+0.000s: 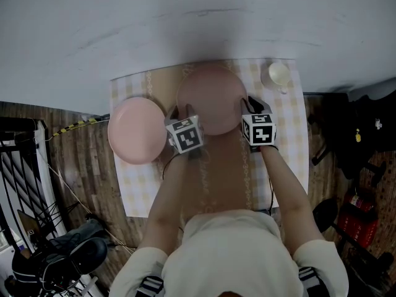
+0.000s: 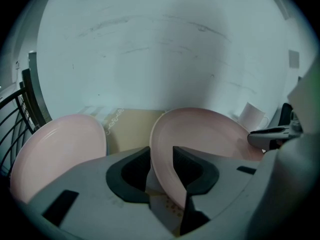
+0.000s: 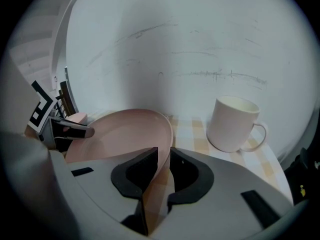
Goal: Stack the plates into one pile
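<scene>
Left tongs point(image 2: 161, 165) and right tongs point(image 3: 163, 166) seem clamped on opposite rims of the stiff, slick, breakable centre plate point(image 1: 211, 94).

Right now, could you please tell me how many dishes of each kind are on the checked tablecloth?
Round pink plates: 2, the left plate and the middle plate
White ceramic mug: 1
Total: 3

Pale wall point(image 1: 185, 17) behind a checked-cloth table point(image 1: 139, 193) on dark wood-plank floor point(image 1: 86, 178).
</scene>
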The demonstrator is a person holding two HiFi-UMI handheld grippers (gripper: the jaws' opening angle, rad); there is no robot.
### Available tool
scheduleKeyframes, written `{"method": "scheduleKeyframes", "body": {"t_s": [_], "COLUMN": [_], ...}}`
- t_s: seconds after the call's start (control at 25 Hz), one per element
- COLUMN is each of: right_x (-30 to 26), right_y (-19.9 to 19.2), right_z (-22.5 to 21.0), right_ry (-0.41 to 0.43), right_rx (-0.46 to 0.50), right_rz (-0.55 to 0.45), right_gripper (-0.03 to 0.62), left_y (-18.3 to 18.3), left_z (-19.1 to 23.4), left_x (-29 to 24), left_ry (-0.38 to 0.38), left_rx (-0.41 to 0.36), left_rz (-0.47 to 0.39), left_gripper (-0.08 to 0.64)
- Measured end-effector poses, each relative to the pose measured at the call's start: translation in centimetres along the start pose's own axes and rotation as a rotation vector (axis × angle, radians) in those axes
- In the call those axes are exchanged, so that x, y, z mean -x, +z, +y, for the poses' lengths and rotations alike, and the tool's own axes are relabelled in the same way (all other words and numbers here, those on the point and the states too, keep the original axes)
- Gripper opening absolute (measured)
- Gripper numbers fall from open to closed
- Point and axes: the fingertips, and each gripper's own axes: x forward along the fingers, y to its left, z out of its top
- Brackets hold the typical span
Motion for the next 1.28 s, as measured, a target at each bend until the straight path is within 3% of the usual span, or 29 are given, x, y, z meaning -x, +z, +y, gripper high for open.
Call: {"method": "scheduleKeyframes", "body": {"t_s": [0.24,1.28], "right_x": [1.3,8.0], "right_y": [0.0,1.0], "right_z": [-0.4,3.7], "right_ry": [-0.028,-0.044], "right_rx": [-0.015,-0.016], "right_rz": [-0.018,-0.134], "right_gripper": [0.06,0.057], "left_y": [-0.1,0.7], "left_z": [-0.2,2.8], "left_x": [0.8,8.9], "left_ry": [0.026,0.046], "left_rx": [-0.025,0.072], "left_rz": [-0.023,-0.132], "left_gripper": [0.086,0.026]}}
